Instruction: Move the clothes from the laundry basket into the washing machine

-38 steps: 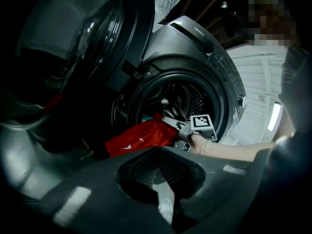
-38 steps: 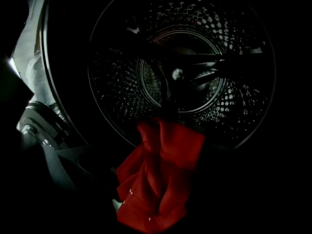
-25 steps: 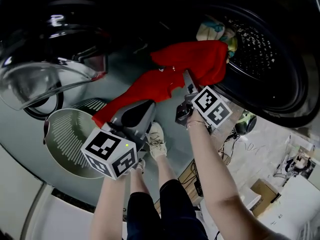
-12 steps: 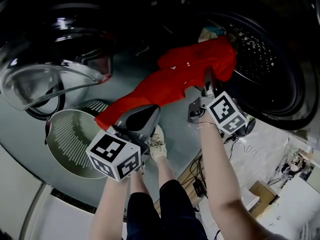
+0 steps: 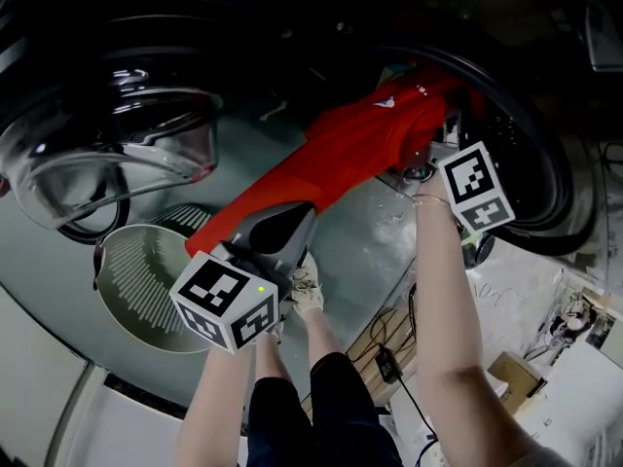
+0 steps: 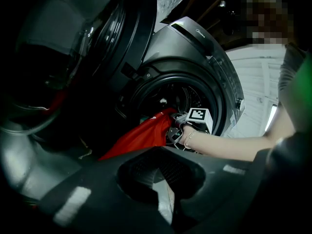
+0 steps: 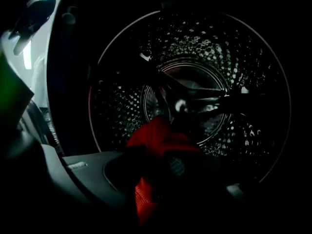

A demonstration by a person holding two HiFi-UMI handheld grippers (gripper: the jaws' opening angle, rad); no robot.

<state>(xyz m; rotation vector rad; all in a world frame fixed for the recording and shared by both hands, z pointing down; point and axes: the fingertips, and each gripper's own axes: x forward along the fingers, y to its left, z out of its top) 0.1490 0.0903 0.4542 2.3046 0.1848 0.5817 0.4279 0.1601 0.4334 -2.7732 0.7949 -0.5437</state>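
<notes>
Both grippers are clamped on one red garment (image 5: 350,149), the right gripper (image 7: 163,167) inside the washing machine drum (image 7: 234,72) and the left gripper (image 6: 158,152) outside; feeding the tail in before letting go seems wisest.

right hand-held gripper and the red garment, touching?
Touching. The right gripper view shows the red garment bunched between the jaws of the right hand-held gripper, with no gap.

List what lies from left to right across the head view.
open washer door → left gripper → right gripper → cardboard box. The red garment spans the stretch between the two grippers, so it has no single place in the order.
</notes>
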